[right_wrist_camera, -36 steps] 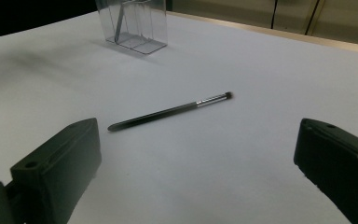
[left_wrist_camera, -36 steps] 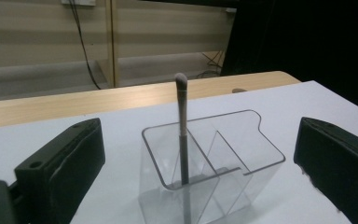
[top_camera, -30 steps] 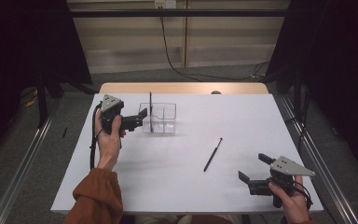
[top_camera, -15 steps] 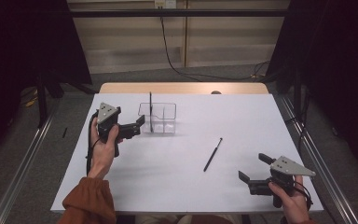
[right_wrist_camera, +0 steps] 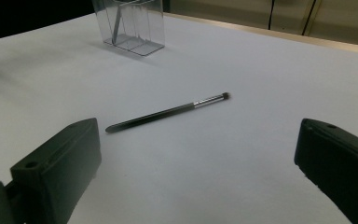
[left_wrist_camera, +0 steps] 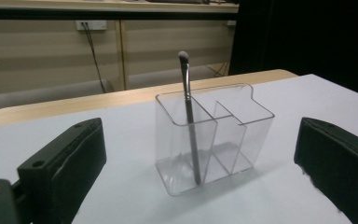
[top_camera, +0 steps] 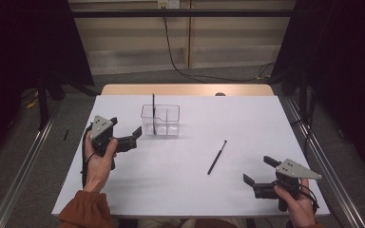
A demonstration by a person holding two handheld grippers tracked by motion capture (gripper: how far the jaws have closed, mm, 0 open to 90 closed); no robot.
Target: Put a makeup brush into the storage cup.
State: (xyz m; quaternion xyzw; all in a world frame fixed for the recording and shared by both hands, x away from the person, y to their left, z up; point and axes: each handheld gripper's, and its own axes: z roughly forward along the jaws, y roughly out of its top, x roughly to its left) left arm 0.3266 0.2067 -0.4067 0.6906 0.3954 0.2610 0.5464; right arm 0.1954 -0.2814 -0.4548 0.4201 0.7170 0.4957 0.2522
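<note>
My right gripper point(top_camera: 257, 177) near front right corner of table point(top_camera: 190, 199), jaws apart, empty. Loose brush point(top_camera: 217, 157) ahead-left of it, mid-table, long axis running front-to-back, slightly slanted. My left gripper point(top_camera: 135, 134) spread too, just left of clear organizer point(top_camera: 160, 120) toward back edge, one brush point(left_wrist_camera: 190, 116) upright inside. Dark room beyond.

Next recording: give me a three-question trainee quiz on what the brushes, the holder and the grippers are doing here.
1. True or false: a brush stands in the clear holder.
2. Where is the other brush? A) in the holder B) flat on the table C) in a gripper
3. Fill in: both the left gripper and the right gripper are ____.

Key: 1 true; 2 B; 3 open
</note>
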